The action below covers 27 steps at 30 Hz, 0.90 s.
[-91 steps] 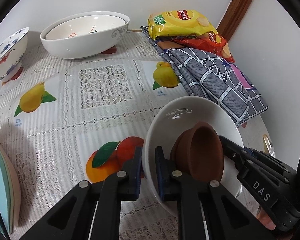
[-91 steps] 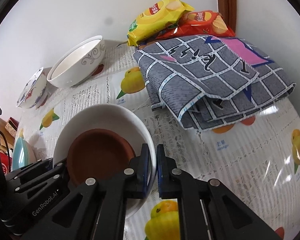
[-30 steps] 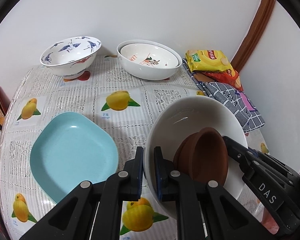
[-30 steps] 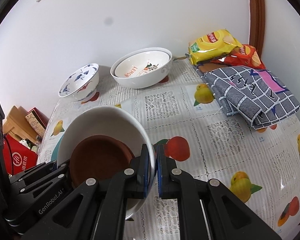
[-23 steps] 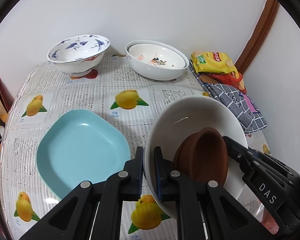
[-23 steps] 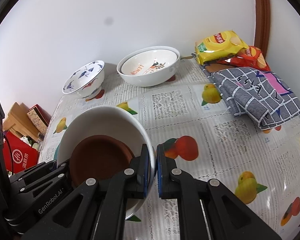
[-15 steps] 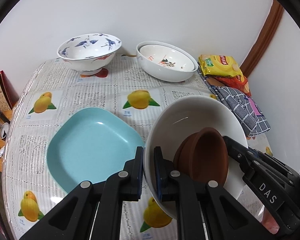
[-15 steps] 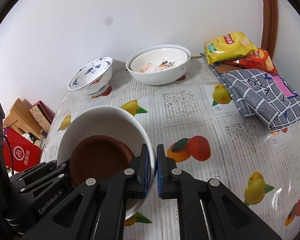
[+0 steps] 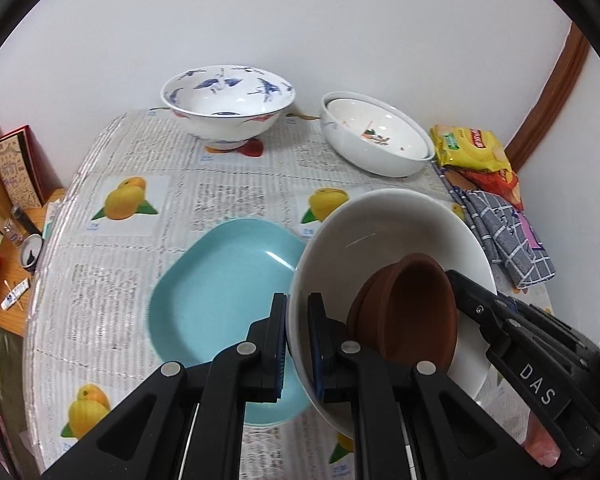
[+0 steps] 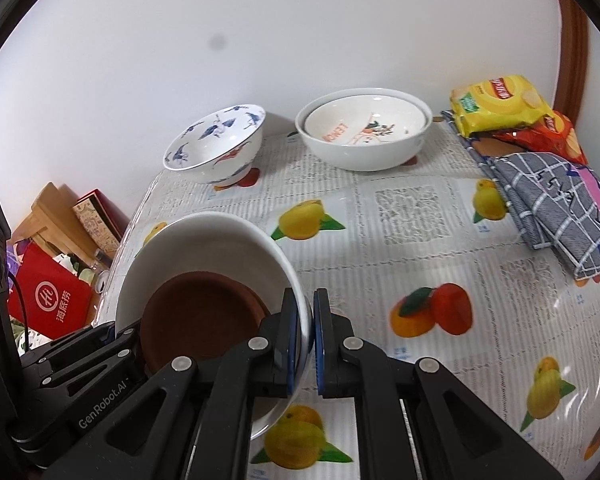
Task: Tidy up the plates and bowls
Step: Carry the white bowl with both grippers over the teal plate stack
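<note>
A large white bowl [image 9: 392,232] with brown bowls [image 9: 410,312] nested inside is held above the table by both grippers. My left gripper [image 9: 298,336] is shut on its left rim. My right gripper [image 10: 307,332] is shut on its right rim [image 10: 300,300]; the brown bowls [image 10: 200,316] show inside. A light-blue square plate [image 9: 220,304] lies on the table just left of and under the held bowl. A blue-and-white patterned bowl [image 9: 228,108] [image 10: 216,148] and two stacked white bowls [image 9: 376,140] [image 10: 364,132] stand at the far edge by the wall.
Snack bags [image 9: 472,152] [image 10: 500,108] and a folded grey checked cloth [image 9: 504,236] [image 10: 560,196] lie at the right. The table has a fruit-print cover [image 10: 420,220]. Red boxes [image 10: 48,304] and wooden items sit off the table's left edge.
Both grippers have carried the white bowl leftward; the blue plate now lies closer beneath it and the far bowls have shifted right in view.
</note>
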### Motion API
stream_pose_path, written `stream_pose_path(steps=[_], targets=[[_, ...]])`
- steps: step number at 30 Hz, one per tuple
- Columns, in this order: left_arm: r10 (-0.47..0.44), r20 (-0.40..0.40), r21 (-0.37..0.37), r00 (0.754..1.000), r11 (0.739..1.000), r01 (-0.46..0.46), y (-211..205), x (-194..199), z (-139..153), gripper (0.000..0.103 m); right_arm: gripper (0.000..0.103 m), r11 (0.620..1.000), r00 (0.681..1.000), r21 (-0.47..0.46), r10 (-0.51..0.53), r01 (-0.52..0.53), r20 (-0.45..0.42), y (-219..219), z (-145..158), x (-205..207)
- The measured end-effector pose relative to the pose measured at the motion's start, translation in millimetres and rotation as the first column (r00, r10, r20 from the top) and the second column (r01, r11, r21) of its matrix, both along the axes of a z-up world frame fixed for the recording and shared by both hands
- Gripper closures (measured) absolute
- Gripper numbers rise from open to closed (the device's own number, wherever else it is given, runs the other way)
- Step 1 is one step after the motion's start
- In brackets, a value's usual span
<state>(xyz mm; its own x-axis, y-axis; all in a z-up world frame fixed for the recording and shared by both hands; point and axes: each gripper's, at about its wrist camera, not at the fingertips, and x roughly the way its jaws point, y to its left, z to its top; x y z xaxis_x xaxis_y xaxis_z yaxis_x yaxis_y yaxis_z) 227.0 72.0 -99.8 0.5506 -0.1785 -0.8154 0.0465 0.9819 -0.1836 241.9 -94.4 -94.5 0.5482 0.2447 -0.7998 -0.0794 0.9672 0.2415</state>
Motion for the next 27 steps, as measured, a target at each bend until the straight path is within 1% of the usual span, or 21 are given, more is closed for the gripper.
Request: stream_pose_path(steps=[3, 7, 11, 16, 20, 27], targets=[[0.017, 0.000, 0.010, 1.000, 1.000, -0.017, 11, 1, -2, 0.092, 0.095, 0.999, 0.999, 0.004, 0.032, -0.032, 0.002, 11, -1, 4], [0.050, -0.017, -0.001, 0.999, 0.999, -0.050, 24, 3, -8, 0.093, 0.095, 0.999, 0.999, 0.011, 0.049, -0.049, -0.002, 25, -7, 8], [0.056, -0.017, 0.010, 0.998, 0.998, -0.056, 33, 6, -10, 0.093, 0.095, 0.998, 0.998, 0.025, 0.057, -0.057, -0.004, 34, -11, 12], [0.068, -0.023, 0.001, 0.997, 0.998, -0.068, 41, 10, -15, 0.093, 0.095, 0.998, 0.998, 0.024, 0.066, -0.066, -0.009, 42, -16, 18], [0.076, -0.035, 0.000, 0.996, 0.997, -0.076, 48, 12, -22, 0.093, 0.095, 0.997, 0.997, 0.021, 0.073, -0.073, -0.015, 49, -20, 21], [0.088, -0.064, 0.002, 0.994, 0.996, -0.088, 56, 16, -37, 0.093, 0.095, 0.996, 0.995, 0.023, 0.088, -0.087, -0.043, 58, -37, 26]])
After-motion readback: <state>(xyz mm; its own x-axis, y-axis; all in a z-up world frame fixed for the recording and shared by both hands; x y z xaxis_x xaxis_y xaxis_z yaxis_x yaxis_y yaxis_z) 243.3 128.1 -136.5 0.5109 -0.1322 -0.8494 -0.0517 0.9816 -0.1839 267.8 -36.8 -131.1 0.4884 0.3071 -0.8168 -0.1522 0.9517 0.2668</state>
